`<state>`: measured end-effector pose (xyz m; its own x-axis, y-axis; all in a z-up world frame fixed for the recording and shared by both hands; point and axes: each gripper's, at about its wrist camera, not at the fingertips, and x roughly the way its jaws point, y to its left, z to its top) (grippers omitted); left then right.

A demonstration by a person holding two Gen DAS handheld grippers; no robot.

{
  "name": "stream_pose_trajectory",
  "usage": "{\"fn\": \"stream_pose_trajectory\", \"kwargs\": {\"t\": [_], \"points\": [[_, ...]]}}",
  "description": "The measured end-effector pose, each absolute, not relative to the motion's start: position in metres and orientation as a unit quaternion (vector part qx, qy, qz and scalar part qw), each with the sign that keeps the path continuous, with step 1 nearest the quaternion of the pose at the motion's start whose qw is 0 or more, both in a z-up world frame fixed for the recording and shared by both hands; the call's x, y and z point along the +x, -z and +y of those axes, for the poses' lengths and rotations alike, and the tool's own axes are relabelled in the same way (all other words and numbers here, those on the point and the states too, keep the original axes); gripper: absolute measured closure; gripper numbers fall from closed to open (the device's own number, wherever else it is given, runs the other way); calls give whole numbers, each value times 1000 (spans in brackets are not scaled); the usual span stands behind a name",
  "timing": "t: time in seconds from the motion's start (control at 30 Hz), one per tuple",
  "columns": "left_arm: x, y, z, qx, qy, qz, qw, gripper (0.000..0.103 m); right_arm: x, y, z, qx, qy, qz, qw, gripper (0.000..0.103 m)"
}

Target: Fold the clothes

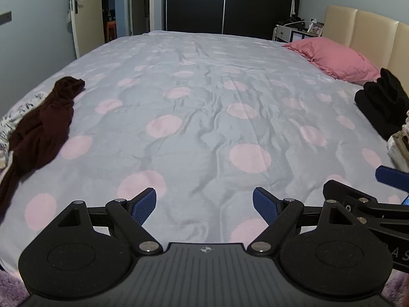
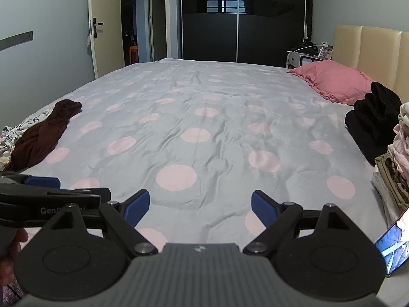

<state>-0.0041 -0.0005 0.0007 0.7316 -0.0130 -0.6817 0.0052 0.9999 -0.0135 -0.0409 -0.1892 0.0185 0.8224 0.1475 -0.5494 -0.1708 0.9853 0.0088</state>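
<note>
Both the left tongs (image 1: 204, 206) and right tongs (image 2: 200, 207) stand wide apart and empty above the bed (image 1: 204, 97), with the crumpled maroon garment (image 1: 41, 125) lying far to their left.

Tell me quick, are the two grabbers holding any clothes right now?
Left gripper: open, holding nothing, only the bed cover beyond it.
Right gripper: open, holding nothing.

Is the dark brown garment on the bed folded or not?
Not folded: the dark brown garment lies crumpled in a twisted heap at the bed's left edge.
</note>
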Motion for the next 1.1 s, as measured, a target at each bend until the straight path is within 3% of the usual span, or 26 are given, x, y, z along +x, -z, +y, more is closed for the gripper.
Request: {"fn": "stream_pose_trajectory", "kwargs": {"t": [1.1], "points": [[-1,4,-3,1,0,380,925,20,-40,-15,-193,-12,-82,296,952,15]]}}
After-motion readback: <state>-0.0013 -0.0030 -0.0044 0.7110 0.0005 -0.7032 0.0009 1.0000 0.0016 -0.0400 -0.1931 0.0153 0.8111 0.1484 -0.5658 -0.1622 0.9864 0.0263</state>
